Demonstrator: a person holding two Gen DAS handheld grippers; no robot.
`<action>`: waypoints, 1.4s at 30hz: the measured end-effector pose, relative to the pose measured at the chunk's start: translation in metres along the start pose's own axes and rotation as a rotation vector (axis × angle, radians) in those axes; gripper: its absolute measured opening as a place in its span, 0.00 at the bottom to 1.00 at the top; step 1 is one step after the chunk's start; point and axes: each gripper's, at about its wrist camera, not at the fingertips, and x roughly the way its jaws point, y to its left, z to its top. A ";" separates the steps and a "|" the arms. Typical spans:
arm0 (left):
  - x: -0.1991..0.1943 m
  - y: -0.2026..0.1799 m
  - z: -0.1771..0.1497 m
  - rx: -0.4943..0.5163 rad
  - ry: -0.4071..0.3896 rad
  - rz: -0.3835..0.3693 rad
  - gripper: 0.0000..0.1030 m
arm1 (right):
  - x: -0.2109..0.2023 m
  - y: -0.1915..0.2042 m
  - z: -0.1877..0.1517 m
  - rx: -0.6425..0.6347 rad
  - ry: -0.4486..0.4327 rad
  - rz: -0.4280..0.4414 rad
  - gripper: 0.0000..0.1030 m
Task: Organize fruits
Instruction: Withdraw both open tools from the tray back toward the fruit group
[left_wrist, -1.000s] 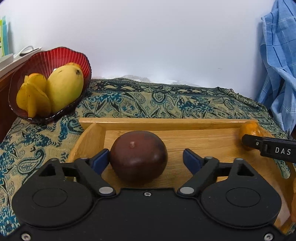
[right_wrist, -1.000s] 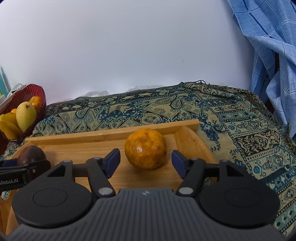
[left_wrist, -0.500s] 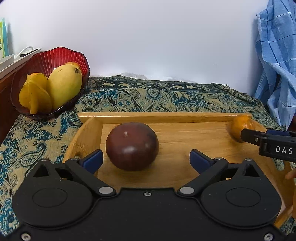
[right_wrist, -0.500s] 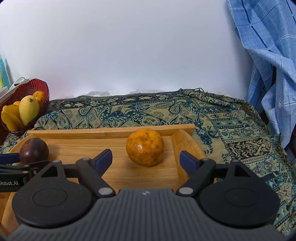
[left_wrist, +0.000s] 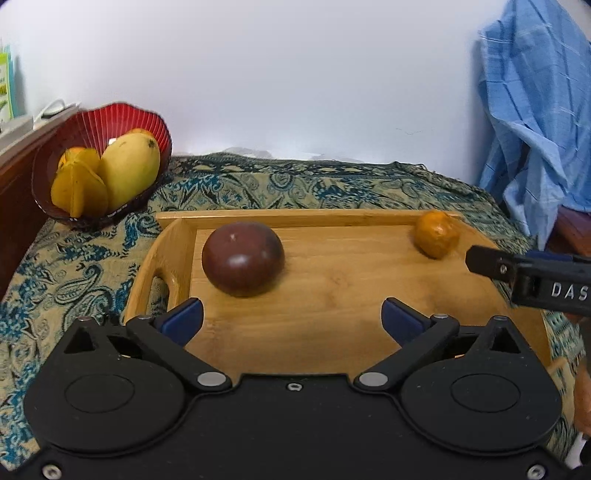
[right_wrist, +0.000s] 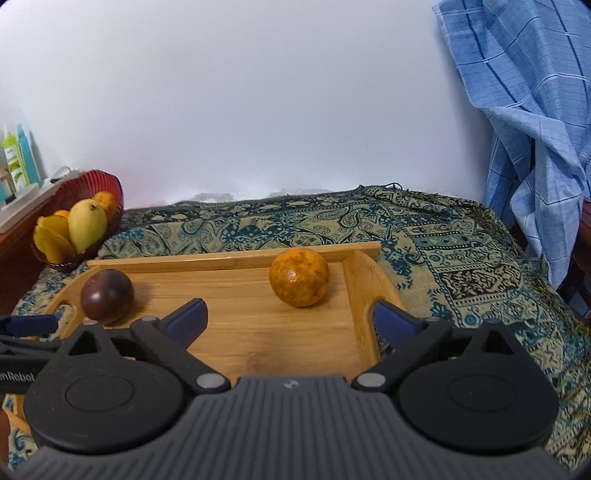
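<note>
A dark purple round fruit (left_wrist: 243, 258) rests at the left end of a wooden tray (left_wrist: 332, 325). My left gripper (left_wrist: 291, 314) has drawn back from it; its jaws are opening, wide apart, with nothing between them. An orange (right_wrist: 299, 277) sits at the right end of the same tray (right_wrist: 258, 332), ahead of my right gripper (right_wrist: 290, 314), whose jaws are likewise opening and hold nothing. Each fruit also shows in the other view: the orange (left_wrist: 436, 233) and the purple fruit (right_wrist: 107, 296).
A red bowl (left_wrist: 110, 122) with a mango (left_wrist: 129, 170) and star fruit (left_wrist: 79, 188) stands at the back left on the patterned cloth (right_wrist: 461, 266). A blue checked fabric (right_wrist: 517, 110) hangs at the right. Bottles (right_wrist: 18, 158) stand on a ledge at the far left.
Both grippers have opened wider and pulled back and up from the tray. The purple fruit and the orange, earlier between the fingers, now lie free ahead of the fingertips.
</note>
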 end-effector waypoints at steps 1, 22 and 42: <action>-0.006 -0.003 -0.002 0.017 -0.008 0.000 1.00 | -0.005 0.000 -0.002 -0.004 -0.008 0.006 1.00; -0.082 -0.026 -0.076 0.045 -0.061 -0.046 1.00 | -0.099 0.003 -0.076 -0.025 -0.143 -0.011 1.00; -0.143 -0.037 -0.154 0.056 -0.055 -0.077 1.00 | -0.171 0.015 -0.167 -0.226 -0.252 -0.032 1.00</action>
